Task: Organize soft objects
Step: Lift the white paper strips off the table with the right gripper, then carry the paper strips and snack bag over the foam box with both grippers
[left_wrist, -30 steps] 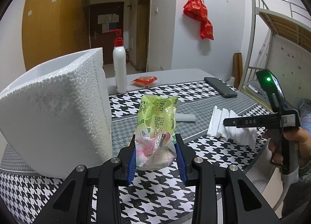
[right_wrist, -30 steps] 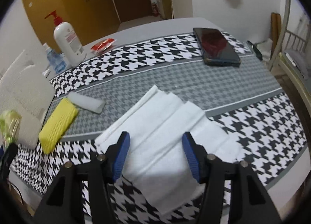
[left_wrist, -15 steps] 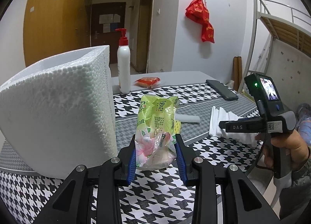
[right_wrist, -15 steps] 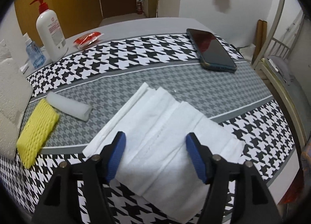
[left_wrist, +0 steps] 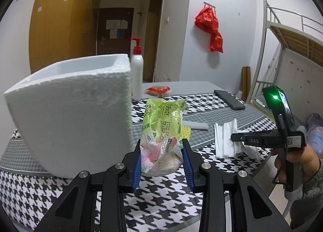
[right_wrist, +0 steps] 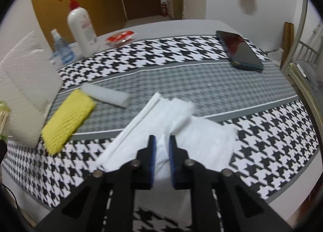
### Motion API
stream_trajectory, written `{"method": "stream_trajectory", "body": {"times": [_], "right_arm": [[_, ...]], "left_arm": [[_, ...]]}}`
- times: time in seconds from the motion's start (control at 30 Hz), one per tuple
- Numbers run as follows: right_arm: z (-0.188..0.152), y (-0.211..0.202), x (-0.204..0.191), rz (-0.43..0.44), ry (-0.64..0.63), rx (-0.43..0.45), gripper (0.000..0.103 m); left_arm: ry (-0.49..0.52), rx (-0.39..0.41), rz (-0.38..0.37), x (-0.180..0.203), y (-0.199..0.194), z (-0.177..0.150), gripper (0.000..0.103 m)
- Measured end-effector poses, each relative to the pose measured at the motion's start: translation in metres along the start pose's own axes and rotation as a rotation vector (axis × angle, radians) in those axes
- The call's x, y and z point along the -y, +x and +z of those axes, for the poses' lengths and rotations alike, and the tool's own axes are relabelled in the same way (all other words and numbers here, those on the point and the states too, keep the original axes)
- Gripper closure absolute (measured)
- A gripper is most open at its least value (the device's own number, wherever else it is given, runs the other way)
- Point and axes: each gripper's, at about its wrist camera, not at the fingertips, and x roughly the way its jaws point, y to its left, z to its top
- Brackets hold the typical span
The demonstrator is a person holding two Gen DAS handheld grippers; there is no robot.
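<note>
The white foam box (left_wrist: 76, 109) stands open-topped at the near left of the desk (left_wrist: 165, 197), and from this low angle its inside is hidden, so what it holds cannot be told. Just right of its wall, the left tool (left_wrist: 162, 158) is clamped on a green and pink plastic packet (left_wrist: 161, 131), holding it upright above the houndstooth cloth; the packet carries printed Chinese characters too crumpled to read properly. Over on the right, the right tool (right_wrist: 162, 147) has just been closing, and its blue pads now sit pinched together on a fold of the white folded cloth (right_wrist: 203, 137), which lies on the near right of the desk. In the left view that tool's black body shows the letters "DAS", a green light glows on it, and a person's hand (left_wrist: 300, 161) grips its handle. Left of the cloth lie a yellow sponge (right_wrist: 67, 118) and a white foam block (right_wrist: 106, 97), touching at one corner. At the far left stand a white pump bottle (right_wrist: 81, 30) with a red pump and a red label too blurred to read, and a small clear spray bottle (right_wrist: 60, 47) beside it. A red packet (right_wrist: 120, 36) lies further back, and a dark phone (right_wrist: 239, 50) sits far right.
</note>
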Motion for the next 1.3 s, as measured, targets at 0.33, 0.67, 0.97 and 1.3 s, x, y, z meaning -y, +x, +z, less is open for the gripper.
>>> {"method": "stream_trajectory", "body": {"times": [0.33,0.67,0.97,1.3], "right_arm": [[-0.003,-0.053,-0.020,0.053,-0.047,0.127,0.092],[-0.009,-0.082,-0.027,0.107,-0.089,0.185,0.093],[-0.010,-0.106,-0.044,0.148,-0.128,0.257,0.092],[-0.008,-0.122,-0.066,0.216,-0.184,0.305,0.092]], "left_arm": [[-0.002,0.056,0.026,0.001,-0.025,-0.002,0.066],[0.004,0.090,0.039,0.004,-0.038,-0.007,0.066],[0.013,0.122,0.076,0.002,-0.054,-0.007,0.066],[0.018,0.151,0.135,-0.003,-0.071,-0.003,0.066]]}}
